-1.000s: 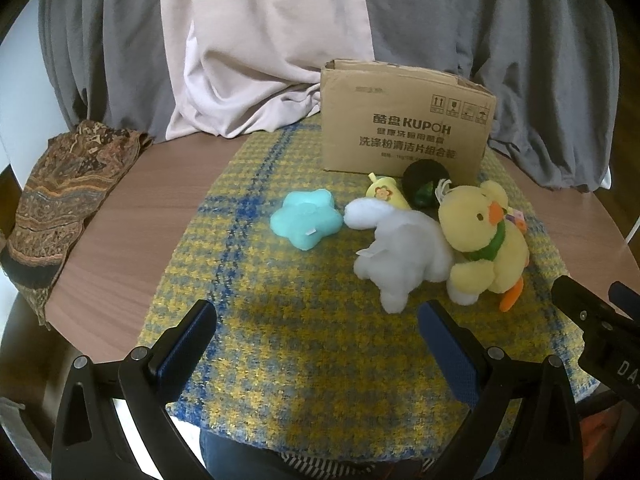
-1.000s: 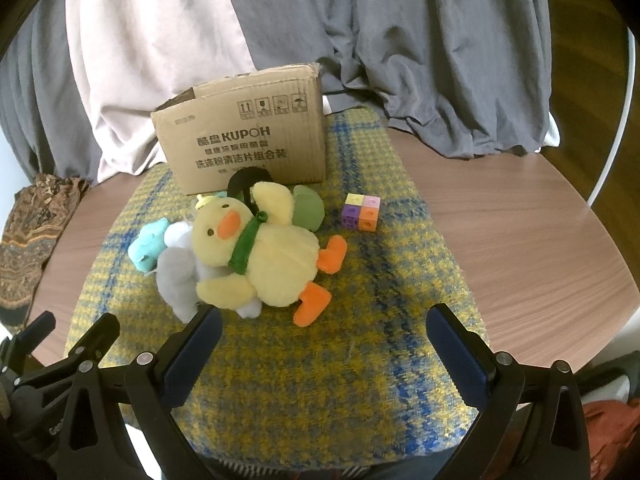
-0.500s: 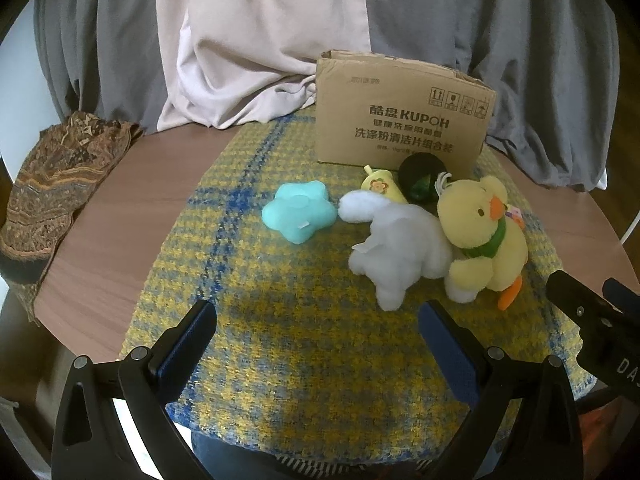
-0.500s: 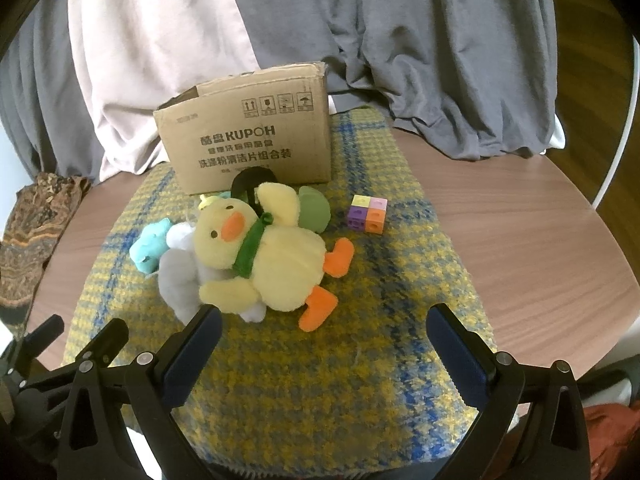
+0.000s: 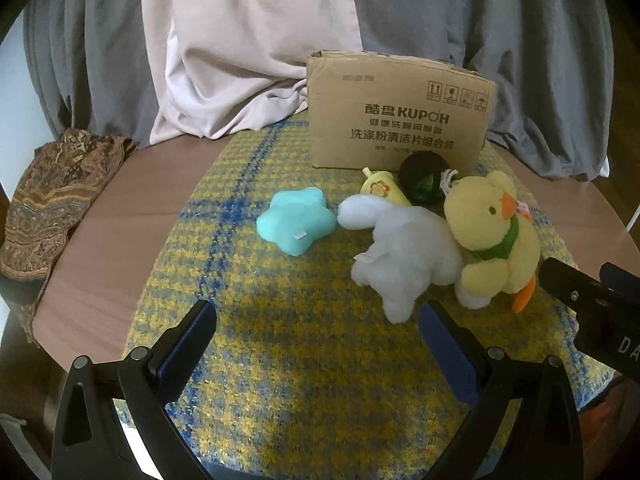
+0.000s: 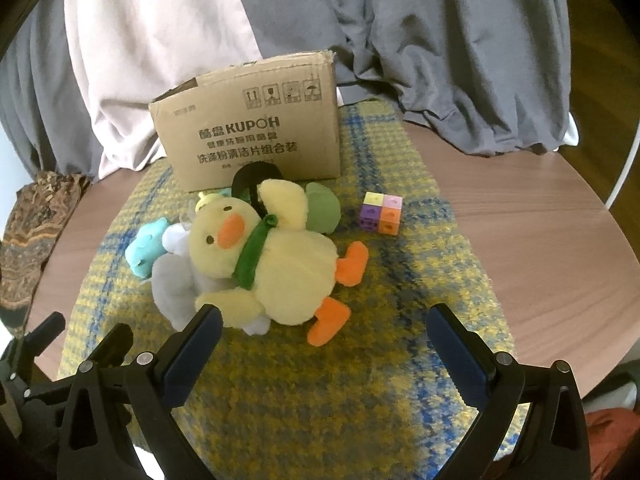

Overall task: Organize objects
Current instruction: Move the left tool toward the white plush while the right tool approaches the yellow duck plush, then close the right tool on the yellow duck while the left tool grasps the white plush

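While both tongs (image 5: pixel 316 332) (image 6: pixel 320 336) gape empty: duck (image 6: pixel 276 260) lengthwise, head left, feet right.

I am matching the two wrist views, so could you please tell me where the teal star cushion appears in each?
Left wrist: the star lies in full view left of centre, touching the white plush.
Right wrist: the star peeks out at centre left, mostly hidden behind the white plush and duck.
Shared landmark: the cardboard box, behind the toys in both.
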The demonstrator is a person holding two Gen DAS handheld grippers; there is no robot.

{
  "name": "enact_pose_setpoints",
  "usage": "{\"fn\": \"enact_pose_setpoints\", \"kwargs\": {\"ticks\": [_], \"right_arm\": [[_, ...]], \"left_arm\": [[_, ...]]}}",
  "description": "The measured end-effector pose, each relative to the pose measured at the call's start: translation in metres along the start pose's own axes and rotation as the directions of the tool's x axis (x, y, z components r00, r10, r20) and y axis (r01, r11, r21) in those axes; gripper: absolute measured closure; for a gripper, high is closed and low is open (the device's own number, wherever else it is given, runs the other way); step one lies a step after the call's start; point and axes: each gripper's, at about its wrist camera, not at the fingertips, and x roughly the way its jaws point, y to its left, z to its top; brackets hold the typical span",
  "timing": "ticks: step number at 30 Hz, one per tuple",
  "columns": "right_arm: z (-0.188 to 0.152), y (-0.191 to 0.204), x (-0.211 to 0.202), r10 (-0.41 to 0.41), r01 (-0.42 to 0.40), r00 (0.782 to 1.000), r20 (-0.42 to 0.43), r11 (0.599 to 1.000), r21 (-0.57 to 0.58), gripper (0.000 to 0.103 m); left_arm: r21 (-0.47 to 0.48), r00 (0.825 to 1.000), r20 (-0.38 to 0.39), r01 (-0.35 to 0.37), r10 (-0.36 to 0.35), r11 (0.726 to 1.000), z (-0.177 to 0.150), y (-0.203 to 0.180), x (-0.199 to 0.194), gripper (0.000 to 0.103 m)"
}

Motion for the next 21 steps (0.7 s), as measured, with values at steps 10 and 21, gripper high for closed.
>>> {"fn": "enact_pose_setpoints", "kwargs": {"ticks": [10, 21], "right_arm": [[0.012, 0.006, 0.026, 0.03, -0.03, 0.999, -0.036, 1.0, 0.008, 0.001], [0.016, 0.006, 0.066, 0.072, -0.066, 0.989, -0.127, 0.996, 0.053, 0.001]], "left_arm": [[-0.004, 1.0, 0.001, 0.012, -0.012, 1.0, 0.002, 0.006, 0.013, 0.0], [-0.003, 0.999, -0.023, 0.034, -0.034, 0.999, 0.004, 0.006, 0.025, 0.0]]}}
